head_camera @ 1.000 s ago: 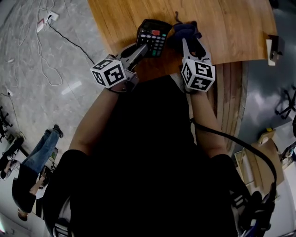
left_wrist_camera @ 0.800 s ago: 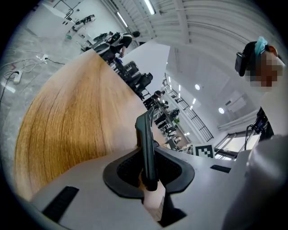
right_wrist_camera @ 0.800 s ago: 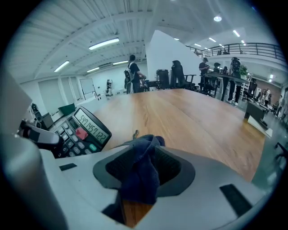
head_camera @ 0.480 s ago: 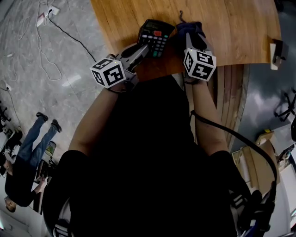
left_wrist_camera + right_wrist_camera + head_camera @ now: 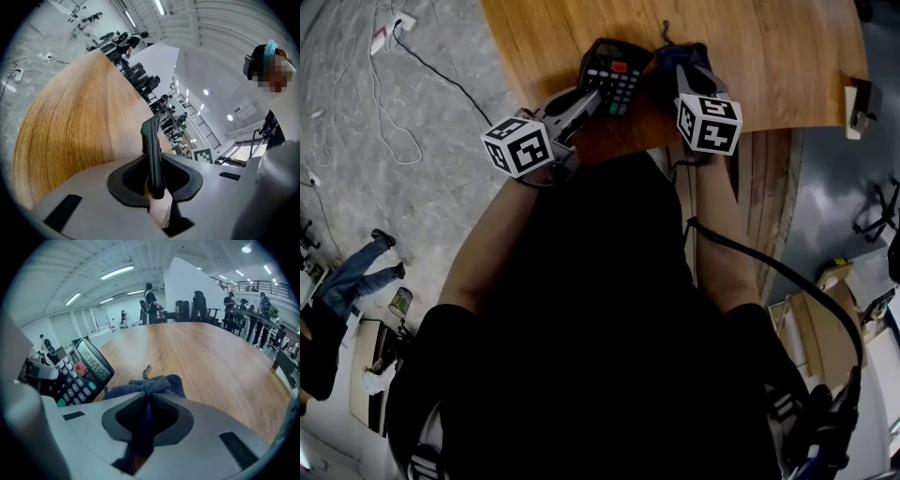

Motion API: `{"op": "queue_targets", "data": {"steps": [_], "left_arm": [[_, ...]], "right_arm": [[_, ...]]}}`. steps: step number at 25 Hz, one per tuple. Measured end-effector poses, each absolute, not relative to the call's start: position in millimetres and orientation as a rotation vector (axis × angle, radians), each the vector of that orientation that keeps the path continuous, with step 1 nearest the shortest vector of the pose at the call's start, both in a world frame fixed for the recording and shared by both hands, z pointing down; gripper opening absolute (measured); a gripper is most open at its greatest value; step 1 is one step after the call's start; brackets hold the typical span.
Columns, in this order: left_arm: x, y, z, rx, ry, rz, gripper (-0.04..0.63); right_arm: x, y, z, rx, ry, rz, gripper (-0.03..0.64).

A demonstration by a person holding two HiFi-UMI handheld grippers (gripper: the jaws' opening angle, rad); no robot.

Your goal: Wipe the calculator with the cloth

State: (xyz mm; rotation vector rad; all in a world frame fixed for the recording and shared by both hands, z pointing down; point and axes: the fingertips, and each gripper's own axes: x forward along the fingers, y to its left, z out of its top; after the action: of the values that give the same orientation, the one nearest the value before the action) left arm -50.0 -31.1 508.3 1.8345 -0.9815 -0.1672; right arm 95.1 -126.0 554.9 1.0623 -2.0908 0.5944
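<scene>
Right gripper, now lower, has just clenched the cloth; the calculator, clamped in the left gripper, lies just to its left.

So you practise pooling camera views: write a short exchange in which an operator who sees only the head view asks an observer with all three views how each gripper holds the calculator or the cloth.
Operator: In the head view the marker cube covers most of the right gripper. Has it got the cloth?
Observer: Yes. In the right gripper view its jaws have just been closing and now pinch a fold of the dark blue cloth between the pads.
Operator: And the left gripper on the calculator?
Observer: The left gripper view shows the calculator edge-on, clamped by its near end between the two pads.
</scene>
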Motion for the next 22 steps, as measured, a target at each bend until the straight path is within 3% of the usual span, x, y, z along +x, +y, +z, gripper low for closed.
{"op": "queue_targets", "data": {"steps": [11,22], "left_arm": [[-49.8,-31.5,493.2,1.853,-0.969,-0.199,0.072],[-48.8,-25.6,478.1,1.854,-0.947,-0.251,0.072]], "right_arm": [[88.5,-108.3,527.7,1.041,-2.166,0.457,0.038],[61.3,-102.4,437.1,1.059,-2.415,0.333,0.037]]}}
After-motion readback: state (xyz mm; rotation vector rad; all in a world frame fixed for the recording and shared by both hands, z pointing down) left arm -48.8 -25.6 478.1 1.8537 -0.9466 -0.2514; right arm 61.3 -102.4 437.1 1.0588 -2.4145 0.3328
